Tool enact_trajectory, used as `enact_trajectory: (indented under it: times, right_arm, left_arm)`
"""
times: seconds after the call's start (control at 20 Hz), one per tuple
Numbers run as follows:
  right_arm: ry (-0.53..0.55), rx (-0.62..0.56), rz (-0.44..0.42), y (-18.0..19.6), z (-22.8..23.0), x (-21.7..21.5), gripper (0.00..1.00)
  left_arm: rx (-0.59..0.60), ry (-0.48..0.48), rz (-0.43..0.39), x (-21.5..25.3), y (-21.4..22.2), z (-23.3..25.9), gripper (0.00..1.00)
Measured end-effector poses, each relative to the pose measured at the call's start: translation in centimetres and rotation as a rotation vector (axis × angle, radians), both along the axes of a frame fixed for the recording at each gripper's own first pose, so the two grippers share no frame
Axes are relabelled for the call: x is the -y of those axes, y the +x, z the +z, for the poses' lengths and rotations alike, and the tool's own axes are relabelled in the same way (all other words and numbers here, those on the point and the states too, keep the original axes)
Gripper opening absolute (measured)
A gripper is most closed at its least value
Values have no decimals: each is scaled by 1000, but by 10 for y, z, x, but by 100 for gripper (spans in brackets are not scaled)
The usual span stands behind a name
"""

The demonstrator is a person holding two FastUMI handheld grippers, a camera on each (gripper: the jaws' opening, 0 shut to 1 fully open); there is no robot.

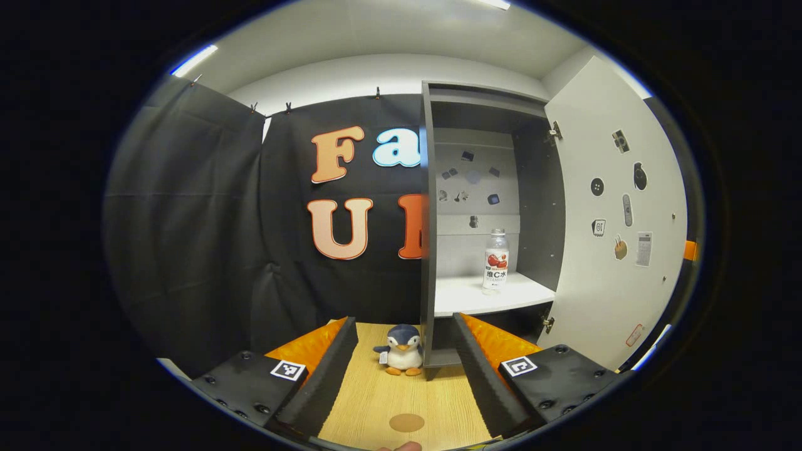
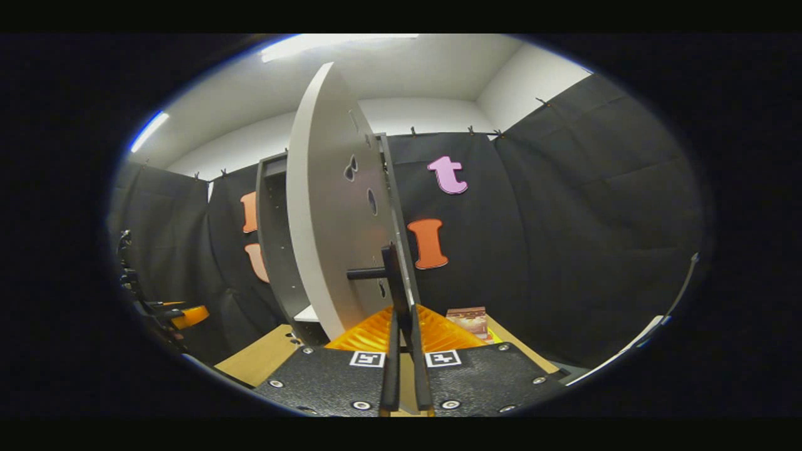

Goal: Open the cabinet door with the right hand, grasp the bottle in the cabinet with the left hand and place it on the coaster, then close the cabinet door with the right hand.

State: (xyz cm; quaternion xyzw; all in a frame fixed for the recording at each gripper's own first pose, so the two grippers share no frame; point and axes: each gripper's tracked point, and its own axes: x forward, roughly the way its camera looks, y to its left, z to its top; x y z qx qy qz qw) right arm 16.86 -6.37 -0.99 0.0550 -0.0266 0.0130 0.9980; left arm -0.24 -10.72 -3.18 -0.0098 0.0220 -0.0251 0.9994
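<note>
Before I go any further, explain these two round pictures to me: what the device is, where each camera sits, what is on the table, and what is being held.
There is no robot arm here. A person holds a two-finger tool in each hand, and a fisheye camera rides on each one, looking forward along its fingers.

The left gripper view comes from the left tool, whose fingers stand apart, holding nothing. Ahead is the open cabinet, its door swung wide. A bottle stands upright on the white shelf. On the wooden table sit a toy penguin and a round coaster.

The right gripper view comes from the right tool. Its fingers are closed on the door's dark handle, seen edge on. A small box lies behind it on the table.
</note>
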Motion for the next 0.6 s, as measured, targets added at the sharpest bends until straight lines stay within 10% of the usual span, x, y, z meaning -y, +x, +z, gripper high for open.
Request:
enact_trajectory:
  times: [0.55, 0.6]
  right_arm:
    - [-32, -18, -27, -2, -4, 16, 5]
    - [-31, -20, -40, -3, -5, 19, 17]
  left_arm:
    - [-20, -1, -17, 30, 10, -3, 95]
    - [-19, -2, -28, 38, 15, -4, 100]
